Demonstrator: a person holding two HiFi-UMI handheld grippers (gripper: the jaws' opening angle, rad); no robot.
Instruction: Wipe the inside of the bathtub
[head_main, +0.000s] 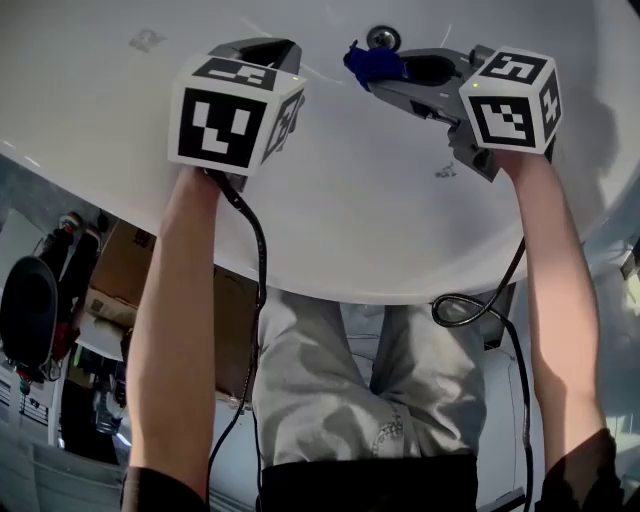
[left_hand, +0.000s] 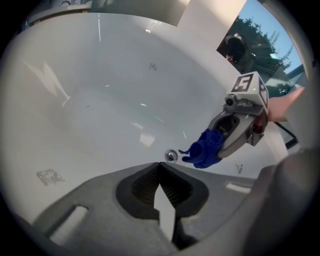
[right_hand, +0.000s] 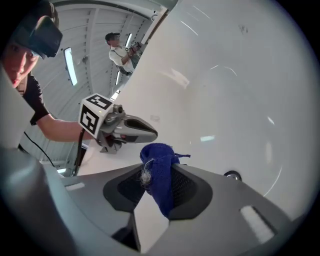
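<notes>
A white bathtub (head_main: 330, 210) fills the head view, its round metal drain (head_main: 382, 37) at the top. My right gripper (head_main: 372, 70) is shut on a dark blue cloth (head_main: 368, 64), held just above the tub floor close to the drain. The cloth (right_hand: 161, 175) bunches between the jaws in the right gripper view, and shows as a blue cloth (left_hand: 205, 149) beside the drain (left_hand: 171, 156) in the left gripper view. My left gripper (head_main: 275, 47) hovers over the tub floor to the left, jaws closed together with nothing in them (left_hand: 161, 167).
The tub's rounded rim (head_main: 350, 290) curves across in front of the person's legs. Cables (head_main: 258, 260) hang from both grippers. Cardboard boxes (head_main: 120, 270) stand at the left outside the tub. Another person (right_hand: 120, 50) stands in the background.
</notes>
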